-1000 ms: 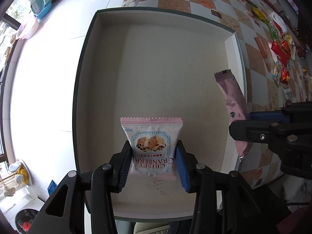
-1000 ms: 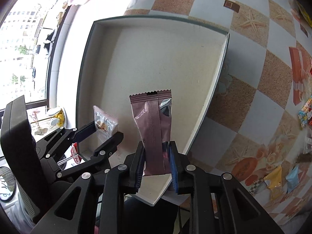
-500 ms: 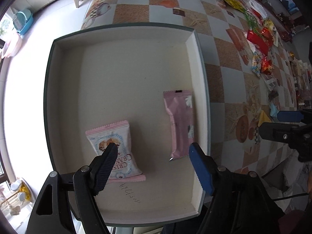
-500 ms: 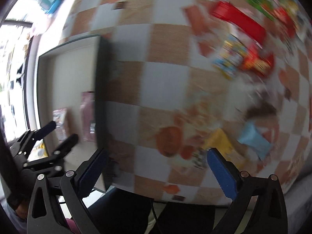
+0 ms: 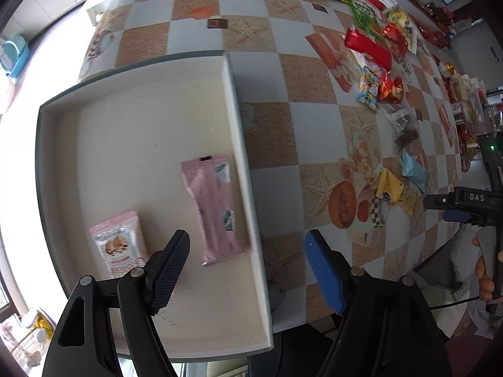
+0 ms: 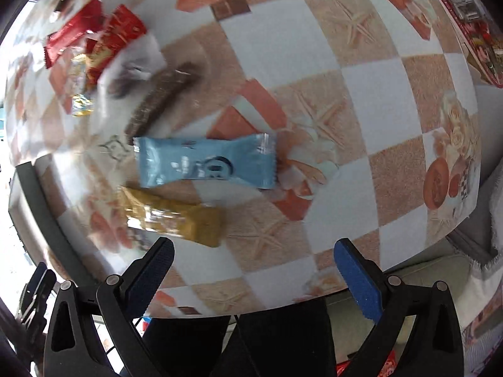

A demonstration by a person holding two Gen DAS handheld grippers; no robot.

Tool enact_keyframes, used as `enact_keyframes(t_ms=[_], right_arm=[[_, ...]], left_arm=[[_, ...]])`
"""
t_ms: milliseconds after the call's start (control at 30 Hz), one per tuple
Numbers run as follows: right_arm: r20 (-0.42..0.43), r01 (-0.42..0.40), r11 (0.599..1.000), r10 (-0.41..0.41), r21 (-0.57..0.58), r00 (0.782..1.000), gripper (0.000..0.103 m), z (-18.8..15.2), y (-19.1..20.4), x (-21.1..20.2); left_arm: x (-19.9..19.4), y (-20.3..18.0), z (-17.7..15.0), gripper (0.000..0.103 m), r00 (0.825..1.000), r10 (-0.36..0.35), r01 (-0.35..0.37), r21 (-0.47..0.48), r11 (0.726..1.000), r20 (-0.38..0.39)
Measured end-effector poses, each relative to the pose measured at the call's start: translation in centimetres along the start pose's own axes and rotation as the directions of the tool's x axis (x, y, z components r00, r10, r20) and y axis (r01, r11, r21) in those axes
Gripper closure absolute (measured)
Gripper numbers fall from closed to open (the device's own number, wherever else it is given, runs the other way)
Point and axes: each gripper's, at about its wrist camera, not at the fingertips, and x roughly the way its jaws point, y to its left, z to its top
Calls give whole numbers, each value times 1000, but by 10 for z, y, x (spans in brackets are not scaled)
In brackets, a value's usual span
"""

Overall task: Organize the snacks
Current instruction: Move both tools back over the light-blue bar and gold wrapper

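In the left wrist view the shallow cream box (image 5: 141, 119) holds a small pink cranberry-crisp packet (image 5: 118, 242) and a long pink bar wrapper (image 5: 212, 210), both lying flat. My left gripper (image 5: 248, 251) hangs open over the box's right wall, nothing between its fingers. My right gripper (image 6: 253, 259) is open and empty above the table's near edge. Just beyond its fingers lie a light blue packet (image 6: 207, 165) and a gold packet (image 6: 173, 216), also seen as the blue packet (image 5: 415, 171) and gold packet (image 5: 396, 193) in the left wrist view.
The checkered tablecloth (image 5: 273, 132) carries a spread of snacks: red wrappers (image 5: 367, 47), a green packet (image 5: 364, 11), dark brown packets (image 6: 163, 97). A hand with the right tool's body (image 5: 471, 204) shows at the right edge. The box's dark corner (image 6: 28, 188) sits left.
Both grippers let go of their packets, which now lie in the box. The left gripper drifted right over the box wall; the right one swung away over the loose snacks.
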Motion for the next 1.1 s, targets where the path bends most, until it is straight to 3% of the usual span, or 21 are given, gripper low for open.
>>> enact_keyframes(t_ms=[133, 233, 367, 567, 633, 800, 867, 967, 1033, 1100], right_arm=[[7, 2, 998, -1, -62, 1000, 1, 3, 10, 4], [53, 67, 986, -59, -155, 997, 1, 2, 41, 5], [142, 194, 935, -158, -298, 977, 1, 15, 70, 1], [172, 277, 860, -223, -429, 960, 1, 42, 99, 11], [160, 265, 872, -217, -411, 963, 1, 50, 94, 14], [144, 217, 950, -188, -224, 972, 1, 65, 59, -1], [145, 203, 948, -172, -245, 974, 1, 59, 58, -3], [143, 271, 914, -238, -301, 961, 1, 41, 70, 8], [89, 226, 921, -208, -318, 974, 1, 29, 82, 20], [59, 142, 926, -129, -350, 990, 1, 14, 101, 23]], left_arm=[[8, -16, 5, 24, 999, -20, 20, 6, 1000, -38], [13, -28, 10, 24, 998, -18, 19, 18, 1000, -53], [15, -47, 13, 24, 998, -19, 22, 39, 999, -63], [25, -84, 11, 24, 995, -6, 17, 122, 992, -95], [30, -93, 9, 24, 994, -4, 19, 142, 990, -108], [39, -111, 10, 24, 992, 1, 20, 170, 985, -123], [43, -115, 12, 24, 992, -5, 25, 160, 987, -128], [43, -108, 13, 24, 991, -2, 22, 142, 990, -135], [43, -103, 14, 24, 991, 4, 13, 130, 991, -132], [43, -97, 15, 24, 991, 10, 5, 117, 993, -131]])
